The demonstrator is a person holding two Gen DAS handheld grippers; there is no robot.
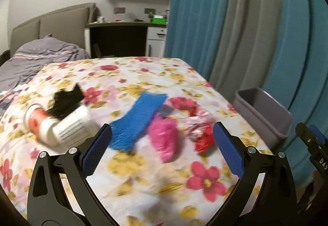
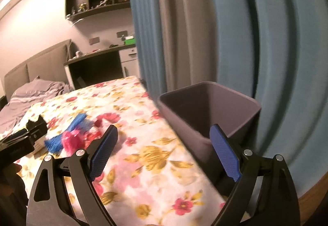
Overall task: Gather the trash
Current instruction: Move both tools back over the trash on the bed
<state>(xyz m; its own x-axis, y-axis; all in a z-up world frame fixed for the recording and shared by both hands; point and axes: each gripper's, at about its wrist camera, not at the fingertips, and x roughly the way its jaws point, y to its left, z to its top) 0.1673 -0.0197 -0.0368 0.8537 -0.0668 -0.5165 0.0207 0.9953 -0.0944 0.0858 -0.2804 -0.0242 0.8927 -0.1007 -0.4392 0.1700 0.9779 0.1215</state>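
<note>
My left gripper (image 1: 162,135) hangs over the flowered bedspread (image 1: 143,174) with its jaws wide apart and nothing between them; my right gripper (image 2: 164,144) is just as wide and empty, beside the grey bin (image 2: 207,107), whose bottom I cannot see. The trash lies in a blurred cluster ahead of the left gripper: a blue piece (image 1: 137,119), a pink wrapper (image 1: 164,137), a red and white wrapper (image 1: 199,131), a black scrap (image 1: 65,101) over two white containers (image 1: 61,125). Their labels are unreadable.
</note>
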